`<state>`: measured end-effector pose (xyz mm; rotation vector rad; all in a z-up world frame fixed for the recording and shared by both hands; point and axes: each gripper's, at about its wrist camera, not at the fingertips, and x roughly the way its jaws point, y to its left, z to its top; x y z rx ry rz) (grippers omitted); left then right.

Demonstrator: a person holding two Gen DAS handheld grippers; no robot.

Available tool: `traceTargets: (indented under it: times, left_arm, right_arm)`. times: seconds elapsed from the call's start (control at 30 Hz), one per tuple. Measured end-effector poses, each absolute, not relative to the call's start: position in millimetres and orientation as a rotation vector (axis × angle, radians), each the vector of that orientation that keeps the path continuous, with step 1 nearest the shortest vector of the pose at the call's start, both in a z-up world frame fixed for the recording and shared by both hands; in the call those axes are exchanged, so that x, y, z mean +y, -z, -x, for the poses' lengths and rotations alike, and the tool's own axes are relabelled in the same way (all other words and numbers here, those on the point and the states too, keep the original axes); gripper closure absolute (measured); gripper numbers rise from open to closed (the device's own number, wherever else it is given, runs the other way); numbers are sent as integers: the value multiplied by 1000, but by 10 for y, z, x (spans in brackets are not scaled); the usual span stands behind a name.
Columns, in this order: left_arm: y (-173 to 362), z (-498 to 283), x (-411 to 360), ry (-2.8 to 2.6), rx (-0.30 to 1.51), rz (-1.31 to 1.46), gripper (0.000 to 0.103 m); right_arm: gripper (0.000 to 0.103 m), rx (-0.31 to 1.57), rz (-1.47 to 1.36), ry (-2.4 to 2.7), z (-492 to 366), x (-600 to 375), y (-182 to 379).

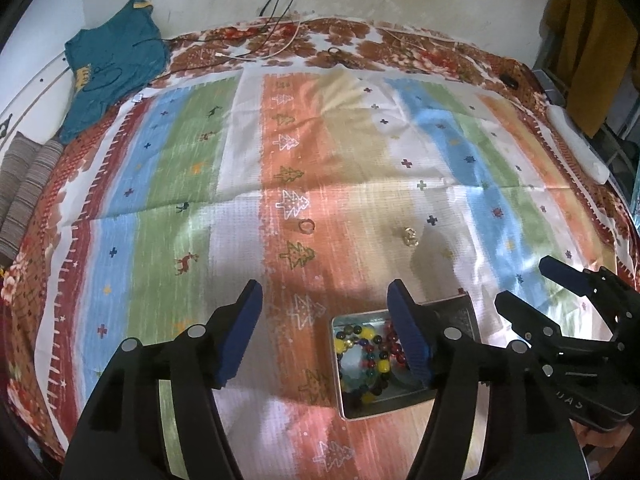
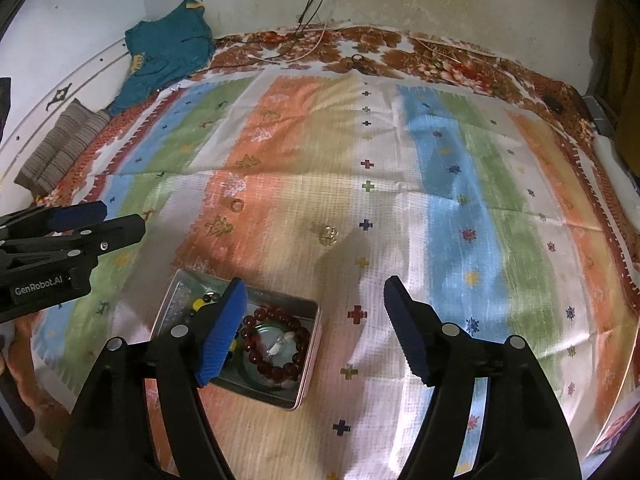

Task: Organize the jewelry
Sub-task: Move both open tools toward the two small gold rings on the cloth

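Two loose pieces, thin ring point(image 1: 306, 225) and gold trinket point(image 1: 409, 236), lie on striped bedspread point(image 1: 180, 184) beyond tin point(image 2: 308, 364) of bead bracelets point(image 2: 276, 344). Left gripper point(image 1: 324, 336), right gripper point(image 2: 314, 330): jaws wide open, empty. You should straddle trinket squarely, press lightly into cloth, close slowly.

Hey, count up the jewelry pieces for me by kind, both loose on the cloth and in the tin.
Rings loose on the cloth: 2 (thin ring, gold stone ring)
Bead bracelets in the tin: 2 (dark red bracelet, multicolour bracelet)
Total: 4 that can be told apart
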<state>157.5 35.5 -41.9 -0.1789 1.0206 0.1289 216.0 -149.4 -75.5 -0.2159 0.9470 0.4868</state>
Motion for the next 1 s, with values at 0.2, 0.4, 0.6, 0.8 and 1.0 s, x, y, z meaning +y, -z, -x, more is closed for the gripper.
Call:
traceTargets:
  times: [0.2,0.4,0.6,0.8,1.0]
  left_arm:
    - [476,-1715,383,-137,1035,177,34]
    - [541,-1817,413,-142,1053,177,32]
    - [663,-1933,474,-161,1087,177,32]
    - [700,-2022,443,-152,1096,165,31]
    - [771,-2105,455,-155,1115,173,31]
  right_arm:
    - [29,962,222,-478,-2272,-1450,814]
    - [29,986,227,-474,-2376,-1401,888]
    - [29,1005,229,-466,-2474,-1371,950]
    - [28,1001,220,-472,-2538,-1354,957]
    - [28,1015,219,-468,-2611,-1344,1002]
